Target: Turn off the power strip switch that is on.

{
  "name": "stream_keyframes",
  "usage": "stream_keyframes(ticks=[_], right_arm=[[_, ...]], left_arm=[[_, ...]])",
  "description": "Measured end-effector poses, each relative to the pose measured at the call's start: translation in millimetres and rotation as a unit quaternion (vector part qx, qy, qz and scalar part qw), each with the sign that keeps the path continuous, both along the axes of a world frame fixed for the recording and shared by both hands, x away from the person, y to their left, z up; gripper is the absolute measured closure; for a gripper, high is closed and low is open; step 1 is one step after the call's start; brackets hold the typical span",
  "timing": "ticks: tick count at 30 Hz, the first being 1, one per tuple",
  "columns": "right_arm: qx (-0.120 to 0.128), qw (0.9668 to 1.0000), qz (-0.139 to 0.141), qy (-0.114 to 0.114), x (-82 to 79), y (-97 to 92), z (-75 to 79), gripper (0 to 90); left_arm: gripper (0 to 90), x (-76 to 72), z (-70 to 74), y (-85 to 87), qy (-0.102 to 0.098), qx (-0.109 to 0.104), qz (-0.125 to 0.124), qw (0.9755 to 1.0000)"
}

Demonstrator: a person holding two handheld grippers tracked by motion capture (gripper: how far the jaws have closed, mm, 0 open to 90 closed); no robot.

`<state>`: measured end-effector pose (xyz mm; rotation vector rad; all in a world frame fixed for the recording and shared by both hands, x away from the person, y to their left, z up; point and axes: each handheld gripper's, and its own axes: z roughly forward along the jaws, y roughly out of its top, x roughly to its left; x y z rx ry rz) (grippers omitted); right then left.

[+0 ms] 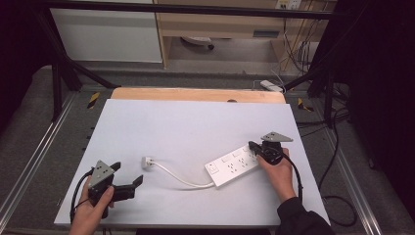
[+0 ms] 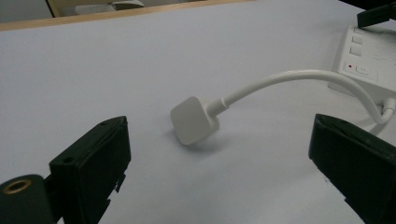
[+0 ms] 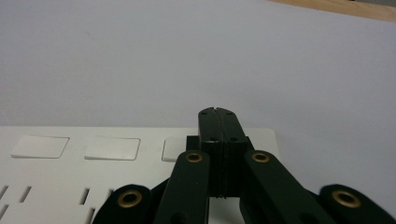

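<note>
Plug (image 1: 147, 162) left of power strip (image 1: 234, 165)

a lab-style recording bench, not a home: a pale grey tabletop (image 1: 195, 127) on a wooden board (image 1: 195, 94) sits inside a black metal frame (image 1: 186, 8). grey carpet (image 1: 29, 132) lies around it, loose cables (image 1: 298, 46) hang behind, and plain wooden shelving (image 1: 215, 24) lines the back wall.
</note>
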<state>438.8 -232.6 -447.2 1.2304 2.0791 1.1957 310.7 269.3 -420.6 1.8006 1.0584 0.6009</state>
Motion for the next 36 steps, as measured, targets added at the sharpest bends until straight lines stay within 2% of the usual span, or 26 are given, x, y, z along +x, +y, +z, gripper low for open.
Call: stream_keyframes(ticks=[17, 21, 29, 36], right_arm=[[0.022, 0.9995, -0.003, -0.023, -4.3, -3.6, 9.4, 89.9], [0.027, 0.9993, -0.003, -0.024, -5.2, -4.4, 11.2, 87.4], [0.038, 0.9988, -0.008, -0.028, -7.6, -5.2, 16.8, 73.7], [0.055, 0.9976, -0.024, -0.035, -9.6, -7.0, 25.8, 47.9]], left_arm=[[5.8, 0.0, 0.3, 0.4, -0.001, 0.000, 0.001, 1.0000], [5.8, 0.0, 0.1, 0.5, -0.001, 0.001, 0.002, 1.0000], [5.7, 0.2, -0.5, 0.3, 0.002, 0.000, 0.002, 1.0000], [5.7, 0.4, -0.9, 0.4, 0.003, 0.002, 0.002, 1.0000]])
